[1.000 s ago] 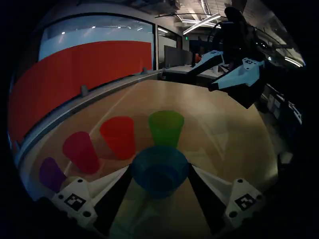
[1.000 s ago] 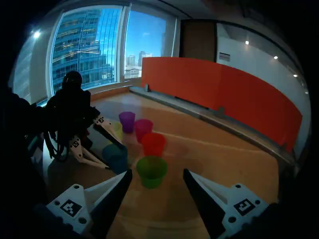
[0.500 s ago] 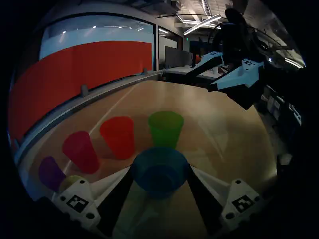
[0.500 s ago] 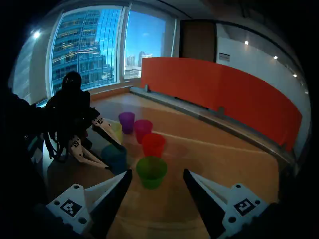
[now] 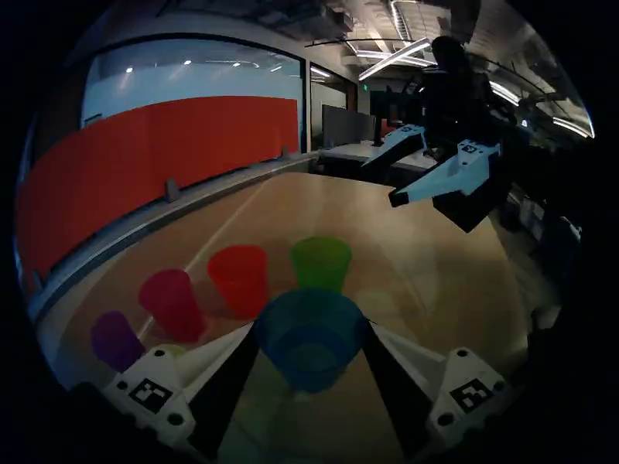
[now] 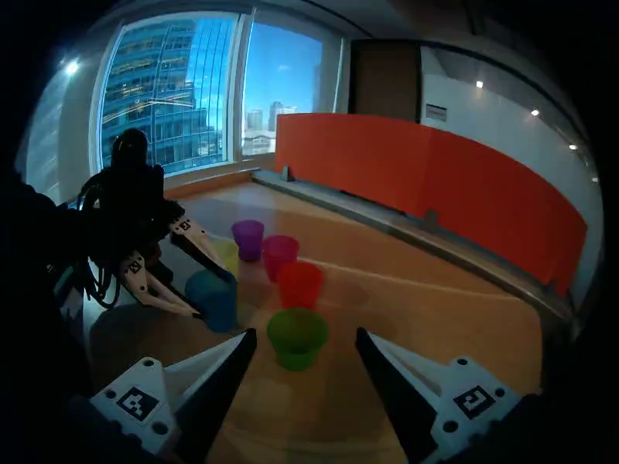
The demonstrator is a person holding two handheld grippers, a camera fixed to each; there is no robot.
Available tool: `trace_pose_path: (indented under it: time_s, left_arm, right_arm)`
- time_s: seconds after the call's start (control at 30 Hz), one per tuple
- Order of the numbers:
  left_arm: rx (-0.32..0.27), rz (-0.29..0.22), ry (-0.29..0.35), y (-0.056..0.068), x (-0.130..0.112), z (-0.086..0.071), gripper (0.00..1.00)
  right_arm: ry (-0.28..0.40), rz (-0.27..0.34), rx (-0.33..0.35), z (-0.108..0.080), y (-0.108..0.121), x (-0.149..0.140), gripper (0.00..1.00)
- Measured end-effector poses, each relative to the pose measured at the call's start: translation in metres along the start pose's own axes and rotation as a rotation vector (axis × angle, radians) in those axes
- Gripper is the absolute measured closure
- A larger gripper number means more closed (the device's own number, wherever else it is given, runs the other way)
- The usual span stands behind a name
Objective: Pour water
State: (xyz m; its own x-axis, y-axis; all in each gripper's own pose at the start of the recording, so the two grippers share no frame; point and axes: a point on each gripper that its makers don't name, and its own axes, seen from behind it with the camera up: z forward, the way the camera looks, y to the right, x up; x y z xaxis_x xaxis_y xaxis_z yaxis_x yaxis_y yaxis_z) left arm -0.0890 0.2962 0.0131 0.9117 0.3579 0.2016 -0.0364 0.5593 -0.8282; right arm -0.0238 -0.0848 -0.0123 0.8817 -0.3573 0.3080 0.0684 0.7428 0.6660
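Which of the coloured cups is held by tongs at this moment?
The blue cup, gripped between the two fingers of the left tongs. The green cup, red cup, pink cup and purple cup stand free on the table.

Wooden table [image 6: 433,309], upright in a row: green cup [image 6: 297,337], red cup [image 6: 299,284], pink cup [image 6: 279,255], purple cup [image 6: 248,238]; yellow cup [image 6: 227,255] alongside.

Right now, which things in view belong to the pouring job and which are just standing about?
In the job: blue cup in the left gripper; likely green cup, before the open right gripper.
Standing by: red cup, pink cup, purple cup, yellow cup.
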Motion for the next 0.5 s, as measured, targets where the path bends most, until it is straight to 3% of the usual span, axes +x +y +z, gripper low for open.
trace_pose_path:
  time_s: [0.5]
  left_arm:
    - [0.082,0.003,0.082,-0.022,0.036,-0.053,0.11]
  right_arm:
    - [0.014,0.001,0.004,0.007,-0.005,0.004,0.01]
